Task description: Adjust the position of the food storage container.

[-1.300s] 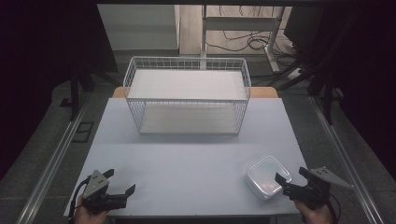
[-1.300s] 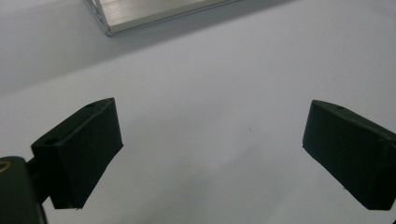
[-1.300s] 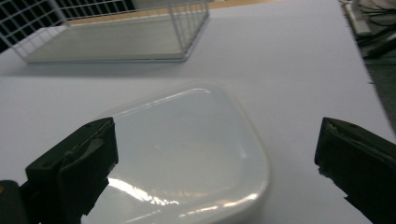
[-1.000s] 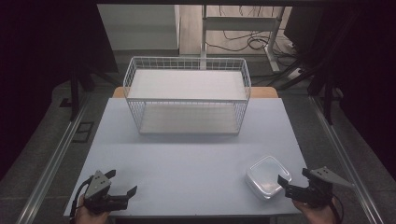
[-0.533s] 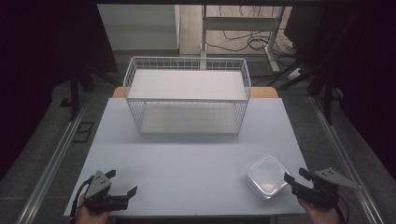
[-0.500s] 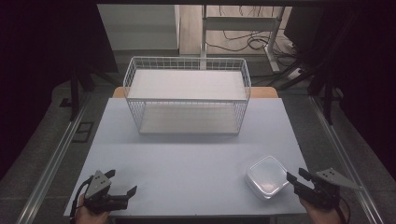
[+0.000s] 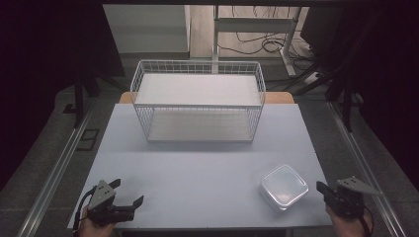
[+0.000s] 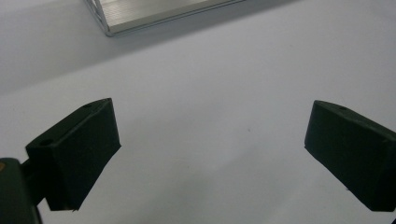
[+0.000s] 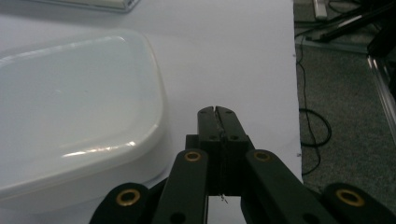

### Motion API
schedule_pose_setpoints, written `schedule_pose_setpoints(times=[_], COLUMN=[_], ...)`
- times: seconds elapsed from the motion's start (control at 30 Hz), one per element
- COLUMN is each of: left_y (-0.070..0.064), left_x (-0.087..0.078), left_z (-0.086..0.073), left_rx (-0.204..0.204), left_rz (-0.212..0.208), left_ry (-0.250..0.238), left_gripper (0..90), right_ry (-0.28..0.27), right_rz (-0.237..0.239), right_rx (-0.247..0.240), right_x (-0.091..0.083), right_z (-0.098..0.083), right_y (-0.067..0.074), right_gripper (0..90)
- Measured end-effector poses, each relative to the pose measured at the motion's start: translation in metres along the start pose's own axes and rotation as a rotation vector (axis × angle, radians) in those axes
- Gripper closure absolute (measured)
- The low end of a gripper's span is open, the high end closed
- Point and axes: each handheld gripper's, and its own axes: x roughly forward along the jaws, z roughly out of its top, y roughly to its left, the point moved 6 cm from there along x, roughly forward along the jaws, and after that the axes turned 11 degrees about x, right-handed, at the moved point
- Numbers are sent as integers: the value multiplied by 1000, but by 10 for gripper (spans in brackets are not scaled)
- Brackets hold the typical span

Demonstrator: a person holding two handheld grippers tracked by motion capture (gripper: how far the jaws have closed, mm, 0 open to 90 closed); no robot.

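Observation:
A white lidded plastic container (image 7: 284, 186) sits on the pale table (image 7: 207, 163) near its front right corner. My right gripper (image 7: 320, 186) lies just to the right of it, apart from it, with its jaws together. They have just been closing, and nothing is between them. In the right gripper view the shut tips (image 9: 217, 112) point past the container (image 9: 74, 116), over bare table by the right edge. My left gripper (image 7: 129, 191) rests at the front left. Its jaws stand wide apart (image 8: 210, 149) over bare table.
A white wire basket (image 7: 197, 63) stands at the back middle of the table, and its corner (image 8: 112, 18) appears in the left gripper view. Cables (image 9: 317, 126) lie on the grey floor beyond the table's right edge. Dark surroundings flank both sides.
The right gripper's jaws went from wide open to shut, and it drew slightly right, away from the container. The left gripper and the container kept still.

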Motion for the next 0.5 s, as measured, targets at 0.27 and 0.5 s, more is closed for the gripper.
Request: schedule_pose_setpoints(times=[0.27,0.5], left_y=[-1,-2], left_x=[1,1], left_z=[0,0], left_rx=[7,12], left_rz=[-3,-3], left_ry=[11,15], left_gripper=[33,35], right_ry=[60,77], right_rz=[32,51], right_rx=[-61,-53], right_x=[11,9], right_z=[-7,-10], right_y=[15,19], right_gripper=[896,897])
